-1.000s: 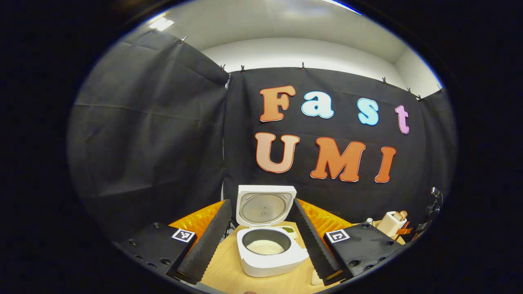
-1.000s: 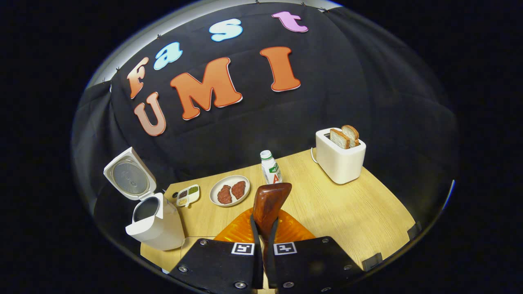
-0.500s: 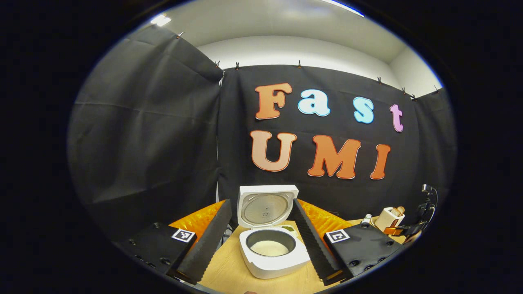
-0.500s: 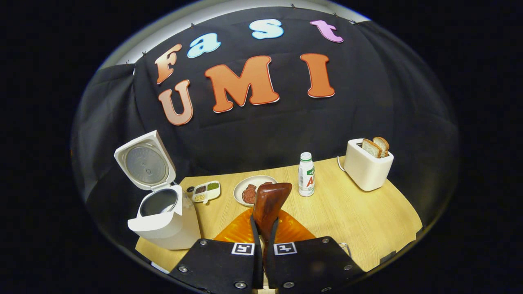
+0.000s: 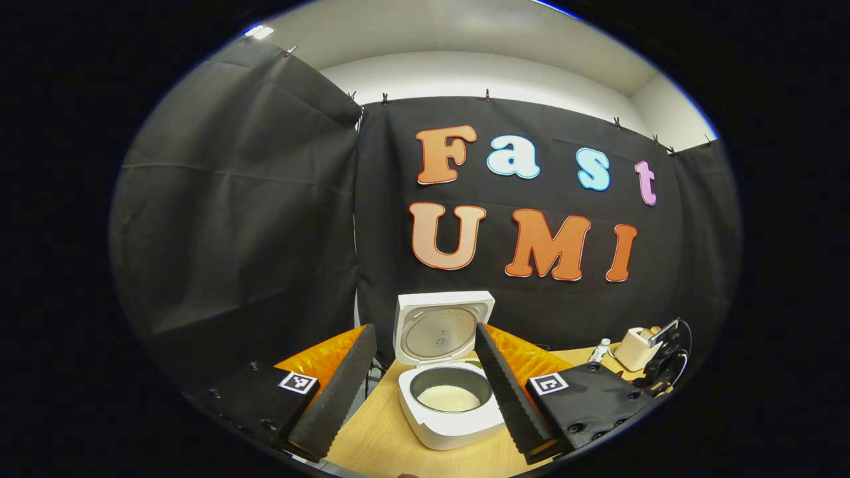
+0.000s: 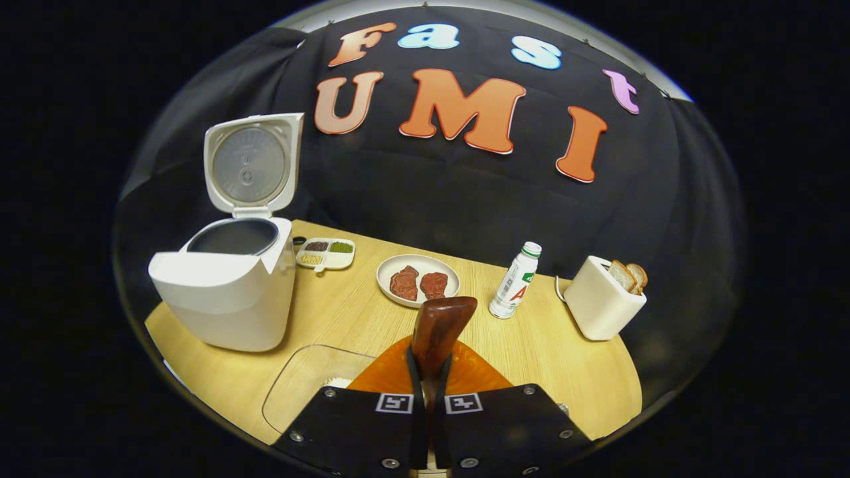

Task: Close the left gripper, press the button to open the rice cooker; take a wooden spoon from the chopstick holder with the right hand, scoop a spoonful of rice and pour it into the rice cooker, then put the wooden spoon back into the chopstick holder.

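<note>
Rice cooker (image 6: 226, 292) sits at the left of my right gripper view, lid up, pot open, so the button press looks done. Below it, near my fingers, lies a clear container (image 6: 312, 388) with a little white rice showing at its edge (most of it is hidden behind my gripper body). At centre my right gripper (image 6: 430, 372) is clamped on the wooden spoon (image 6: 438, 328), both fingers pressing its handle, bowl pointing forward over the table (image 6: 571, 358). I judge the step is either scooping or returning; I cannot tell if the spoon is loaded. To scoop well I would tip the bowl down into the container, then carry it level to the pot. My left gripper (image 5: 425, 392) hangs wide apart, framing the cooker, with white rice in the pot.
</note>
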A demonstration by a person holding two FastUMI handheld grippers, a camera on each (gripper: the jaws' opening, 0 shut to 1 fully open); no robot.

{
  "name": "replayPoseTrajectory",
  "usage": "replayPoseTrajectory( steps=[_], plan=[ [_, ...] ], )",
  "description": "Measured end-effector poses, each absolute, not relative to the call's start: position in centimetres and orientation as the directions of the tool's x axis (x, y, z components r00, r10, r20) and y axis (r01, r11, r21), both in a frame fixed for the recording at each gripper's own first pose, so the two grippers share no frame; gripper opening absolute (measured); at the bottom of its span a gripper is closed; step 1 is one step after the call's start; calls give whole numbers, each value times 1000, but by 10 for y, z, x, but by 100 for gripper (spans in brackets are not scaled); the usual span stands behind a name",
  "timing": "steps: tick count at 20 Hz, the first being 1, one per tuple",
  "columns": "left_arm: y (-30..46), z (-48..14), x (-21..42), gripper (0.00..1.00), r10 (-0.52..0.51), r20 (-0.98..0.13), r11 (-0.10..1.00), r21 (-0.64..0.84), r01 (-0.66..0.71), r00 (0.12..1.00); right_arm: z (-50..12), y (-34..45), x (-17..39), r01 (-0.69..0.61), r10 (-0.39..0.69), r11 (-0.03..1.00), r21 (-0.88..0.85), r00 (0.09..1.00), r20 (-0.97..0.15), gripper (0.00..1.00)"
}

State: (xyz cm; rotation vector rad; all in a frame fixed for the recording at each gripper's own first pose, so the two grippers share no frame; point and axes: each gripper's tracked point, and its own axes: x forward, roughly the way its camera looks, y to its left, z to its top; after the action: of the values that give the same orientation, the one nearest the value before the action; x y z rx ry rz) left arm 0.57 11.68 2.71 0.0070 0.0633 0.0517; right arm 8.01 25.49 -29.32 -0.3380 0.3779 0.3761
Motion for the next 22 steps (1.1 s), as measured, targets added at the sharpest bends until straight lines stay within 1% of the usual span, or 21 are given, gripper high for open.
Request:
replayPoseTrajectory(
  steps=[4,6,9,12,17,22],
  plan=[
    [115,25,7,100,48,-64,999,23,-47,997,-325,252,66,-421,277,862,-281,857,-435,3],
    [113,22,7,100,42,-72,999,38,-39,997,-324,250,64,-413,284,866,-283,871,-402,3],
    [110,17,7,100,34,-85,999,40,-30,996,-323,249,58,-405,287,875,-263,874,-391,4],
    [108,12,5,100,29,-90,999,24,-27,996,-337,245,58,-358,254,917,-177,865,-432,4],
    [113,10,5,100,39,-100,999,18,-38,994,-343,247,56,-305,239,949,-83,864,-443,3],
    [113,4,5,100,45,-111,999,6,-44,993,-346,257,58,-210,262,965,160,832,-489,4]
  ],
)
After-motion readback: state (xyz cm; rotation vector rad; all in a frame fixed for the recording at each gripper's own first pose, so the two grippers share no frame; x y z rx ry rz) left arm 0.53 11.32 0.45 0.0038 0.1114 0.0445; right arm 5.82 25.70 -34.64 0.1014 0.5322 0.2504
